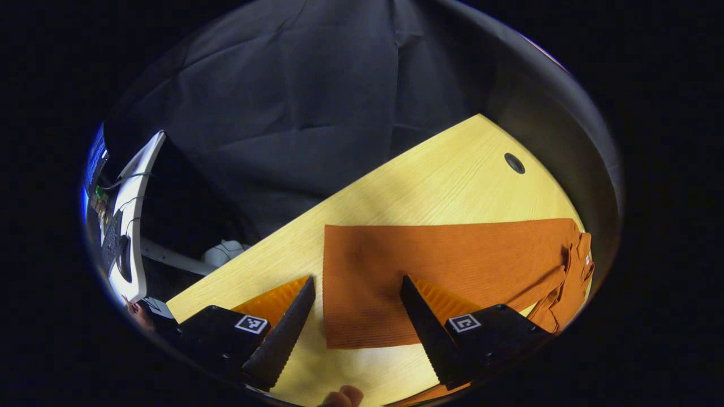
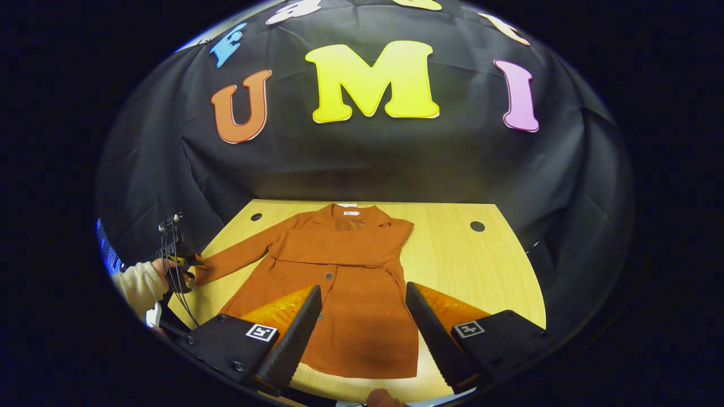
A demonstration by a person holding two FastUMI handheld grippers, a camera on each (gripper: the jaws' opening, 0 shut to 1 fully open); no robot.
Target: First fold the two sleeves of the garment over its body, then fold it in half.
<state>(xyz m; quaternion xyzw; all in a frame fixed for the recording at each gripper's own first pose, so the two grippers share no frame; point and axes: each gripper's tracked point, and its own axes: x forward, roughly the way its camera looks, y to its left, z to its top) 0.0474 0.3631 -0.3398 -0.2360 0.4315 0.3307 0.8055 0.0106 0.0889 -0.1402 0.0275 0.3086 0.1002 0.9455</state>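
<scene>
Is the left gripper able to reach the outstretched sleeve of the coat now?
Probably yes: the left gripper sits right at the cuff of the sleeve, which lies flat on the table with nothing between them.

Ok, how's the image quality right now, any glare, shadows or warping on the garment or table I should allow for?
Left gripper view: sharp; a bright patch washes out the table between the left gripper fingers, and shadow darkens the garment near them. Right gripper view: even light, garment crisp, the table edges bowed by fisheye, a soft shadow under the right gripper.
</scene>
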